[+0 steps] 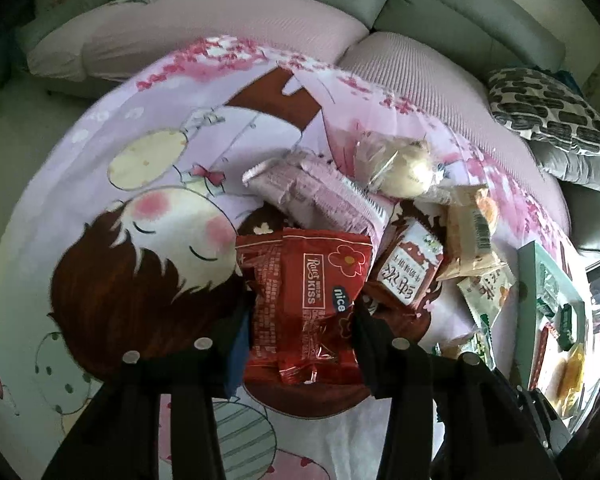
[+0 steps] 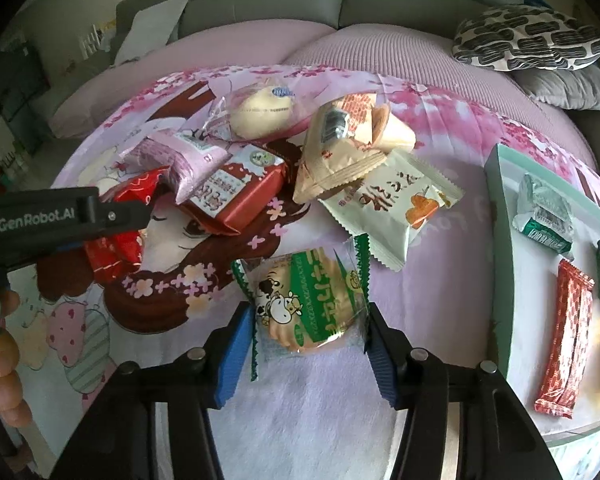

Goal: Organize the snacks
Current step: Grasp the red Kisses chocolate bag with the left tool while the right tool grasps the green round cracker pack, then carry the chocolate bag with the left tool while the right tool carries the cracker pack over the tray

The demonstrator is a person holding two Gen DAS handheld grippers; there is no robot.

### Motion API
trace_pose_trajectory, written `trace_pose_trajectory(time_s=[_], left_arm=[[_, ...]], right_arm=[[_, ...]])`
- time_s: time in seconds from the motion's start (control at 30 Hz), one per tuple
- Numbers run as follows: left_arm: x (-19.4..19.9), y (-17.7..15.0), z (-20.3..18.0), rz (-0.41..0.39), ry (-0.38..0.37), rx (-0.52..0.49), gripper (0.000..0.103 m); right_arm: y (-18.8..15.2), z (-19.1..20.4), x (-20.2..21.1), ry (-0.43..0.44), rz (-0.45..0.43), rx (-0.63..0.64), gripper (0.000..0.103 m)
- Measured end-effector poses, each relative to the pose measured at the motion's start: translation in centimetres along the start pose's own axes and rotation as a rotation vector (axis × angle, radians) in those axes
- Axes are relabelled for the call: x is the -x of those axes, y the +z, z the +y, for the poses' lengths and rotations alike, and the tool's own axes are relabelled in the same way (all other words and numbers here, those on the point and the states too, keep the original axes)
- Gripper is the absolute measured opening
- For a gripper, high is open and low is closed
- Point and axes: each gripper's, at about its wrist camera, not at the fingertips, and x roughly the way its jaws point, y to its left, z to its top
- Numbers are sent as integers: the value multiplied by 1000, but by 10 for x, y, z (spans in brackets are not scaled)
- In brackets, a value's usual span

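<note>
A red KISS snack packet [image 1: 300,300] lies on the cartoon-print cloth [image 1: 140,184], and my left gripper [image 1: 302,308] is shut on it, fingers pressing both of its sides. A second red packet lies under it. The right wrist view shows the same red packet [image 2: 112,248] in the left gripper [image 2: 116,232]. My right gripper [image 2: 310,312] is shut on a clear and green cracker packet with a cow print [image 2: 308,304], its blue pads [image 2: 236,344] against both edges. A pale green tray [image 2: 496,216] stands to the right.
A heap of snacks lies behind: a pink packet [image 2: 180,156], a wrapped bun [image 2: 260,116], a brown-red packet [image 2: 236,192], a beige packet [image 2: 340,148] and a white one [image 2: 388,208]. The tray holds green packets [image 2: 544,216] and a red stick [image 2: 568,336]. Cushions and a sofa ring the cloth.
</note>
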Motion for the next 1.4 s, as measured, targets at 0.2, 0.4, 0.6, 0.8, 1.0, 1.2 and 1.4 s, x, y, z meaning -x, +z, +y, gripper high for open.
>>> trace_pose_trajectory(time_s=[0.2,0.4,0.6,0.8,1.0,1.2,1.4], left_arm=[[25,2,-1,-71,6,3,47],[47,2,-11,-133,1,0,47],[55,1,-37,-165,-39,-29,47],[54,-7,-73,-158,-82,-99,47],[47,-20,-116,-127,-118,-197,47],[39,-39,-167,-87,-171,-311,47],[30,-63,-211,-51,-211,-413,47]], right_arm=[[2,-6,19,26,-45,-24,57],[5,-17,42,38,-97,-56,57],[7,-35,54,57,-117,-114,57],[10,-71,70,23,-158,-199,57],[5,-134,83,-46,-180,-357,57],[-6,-194,94,-111,-192,-508,57],[-19,-237,109,-172,-215,-607,57]])
